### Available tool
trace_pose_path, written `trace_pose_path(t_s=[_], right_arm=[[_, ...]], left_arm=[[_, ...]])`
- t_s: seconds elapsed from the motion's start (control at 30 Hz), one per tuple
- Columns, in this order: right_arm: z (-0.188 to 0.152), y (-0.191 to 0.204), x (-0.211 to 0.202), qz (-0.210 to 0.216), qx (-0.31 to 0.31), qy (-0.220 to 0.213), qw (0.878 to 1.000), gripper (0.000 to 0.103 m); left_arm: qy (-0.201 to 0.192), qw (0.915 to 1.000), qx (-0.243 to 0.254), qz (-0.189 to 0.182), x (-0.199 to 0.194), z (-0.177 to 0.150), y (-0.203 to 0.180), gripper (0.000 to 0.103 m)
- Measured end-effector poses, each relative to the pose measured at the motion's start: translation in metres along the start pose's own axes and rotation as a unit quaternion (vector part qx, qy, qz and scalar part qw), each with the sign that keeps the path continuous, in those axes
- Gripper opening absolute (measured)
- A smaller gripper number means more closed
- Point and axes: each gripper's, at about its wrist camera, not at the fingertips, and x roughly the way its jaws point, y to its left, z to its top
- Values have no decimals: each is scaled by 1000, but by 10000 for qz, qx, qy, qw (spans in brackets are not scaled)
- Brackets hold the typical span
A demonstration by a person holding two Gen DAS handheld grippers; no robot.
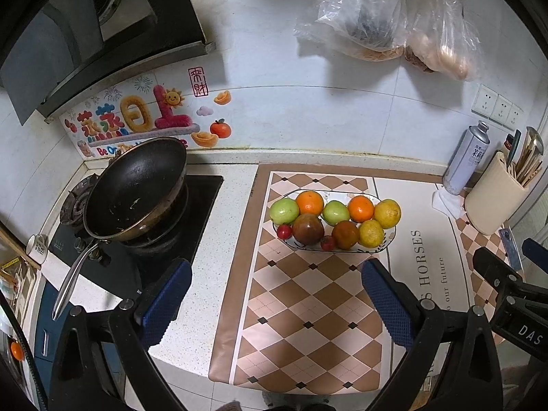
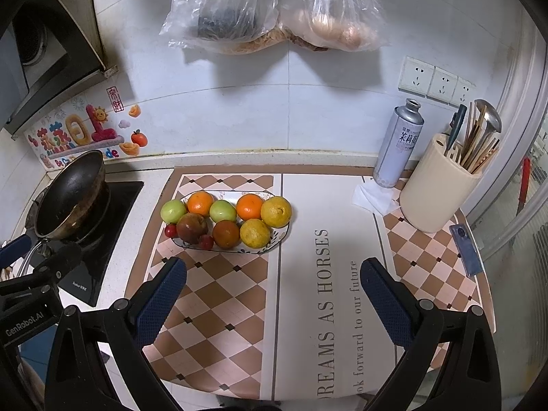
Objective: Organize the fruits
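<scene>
An oval patterned ceramic plate heaped with fruit, including green apples, oranges, yellow citrus and small red fruits, sits on the diamond-checked brown and cream mat, beside the black wok on the stove. The left gripper and right gripper both hover over the mat short of the plate, jaws spread wide, holding nothing. Only the right wrist view shows the cream utensil holder in full and the mat's lettering.
</scene>
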Motion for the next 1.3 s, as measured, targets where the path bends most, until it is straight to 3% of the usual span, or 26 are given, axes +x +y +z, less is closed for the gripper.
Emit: trace_pose_path(t_s=[1.3], right_arm=[[1,-1,-2,31,-35,-10,10000,103]], left_arm=[[-16,10000,63,-76,-2,-3,-2,102]])
